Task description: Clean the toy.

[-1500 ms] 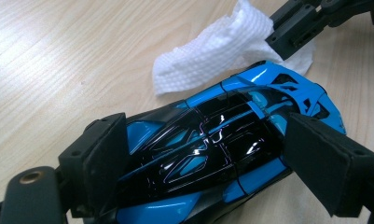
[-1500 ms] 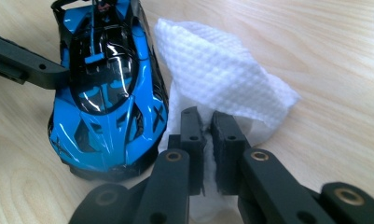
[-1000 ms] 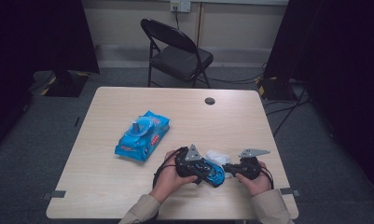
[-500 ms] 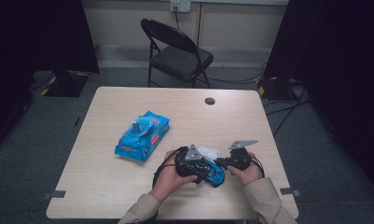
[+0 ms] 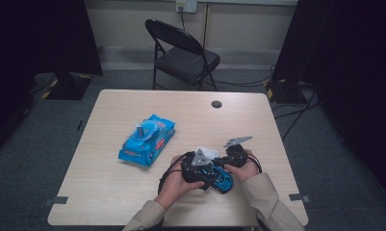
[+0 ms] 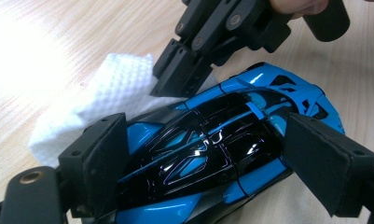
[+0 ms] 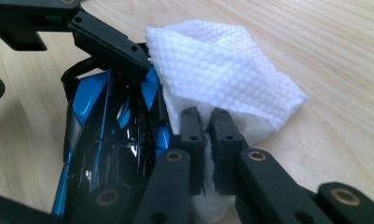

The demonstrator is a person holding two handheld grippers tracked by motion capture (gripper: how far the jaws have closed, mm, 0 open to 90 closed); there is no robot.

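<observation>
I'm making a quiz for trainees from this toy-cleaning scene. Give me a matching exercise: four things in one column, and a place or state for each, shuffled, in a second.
1. toy car
2. white wipe
3. pack of wipes
4. folding chair

A. pinched in the right claw
B. behind the table
C. between the left claw's pads
D. lying at the table's left

Pairs: 1-C, 2-A, 3-D, 4-B

Toy car: glossy blue and black model with a low, angular body, lying on the table at the lower centre of the high view. Wipe: white, embossed sheet, crumpled and folded over, touching one end of the car; it sits upper left of the car in the left gripper view.
</observation>
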